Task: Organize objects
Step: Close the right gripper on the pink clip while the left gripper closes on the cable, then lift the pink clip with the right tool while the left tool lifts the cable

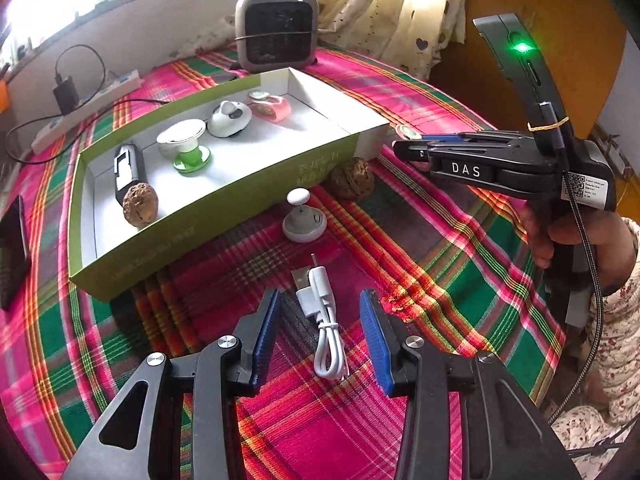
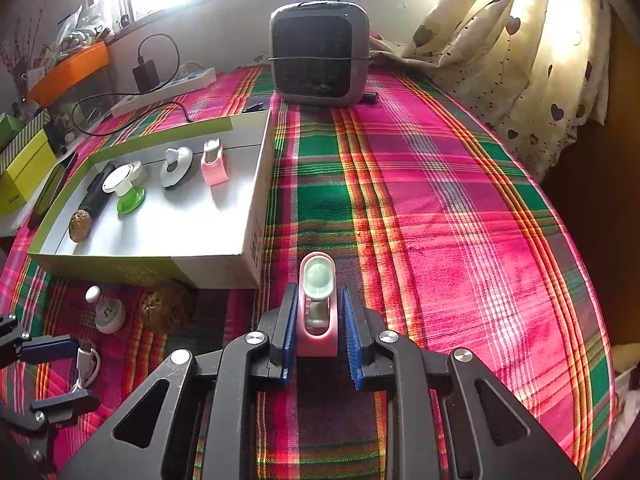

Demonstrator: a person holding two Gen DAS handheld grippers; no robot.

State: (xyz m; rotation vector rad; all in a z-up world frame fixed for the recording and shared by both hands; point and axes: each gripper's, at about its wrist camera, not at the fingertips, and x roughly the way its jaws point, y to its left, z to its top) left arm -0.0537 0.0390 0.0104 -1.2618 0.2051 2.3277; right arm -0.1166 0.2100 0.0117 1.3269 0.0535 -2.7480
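My left gripper [image 1: 320, 316] is open, its blue pads either side of a white USB cable [image 1: 322, 312] lying on the plaid cloth. My right gripper [image 2: 318, 320] is closed around a pink clip-like gadget [image 2: 317, 304], just right of the green and white box [image 2: 256, 216]. The box [image 1: 224, 196] holds a walnut [image 1: 140, 204], a black device [image 1: 128, 170], a green and white spool-like gadget [image 1: 188, 148], a white gadget [image 1: 229, 119] and a pink gadget [image 1: 270, 105]. Outside, by its front wall, lie a second walnut [image 1: 352, 178] and a white knob gadget [image 1: 303, 220].
A grey fan heater [image 2: 319, 54] stands at the back of the table. A power strip with charger [image 1: 86, 110] lies back left. A dark phone [image 1: 14, 252] lies left of the box. A cream curtain [image 2: 520, 60] hangs at right.
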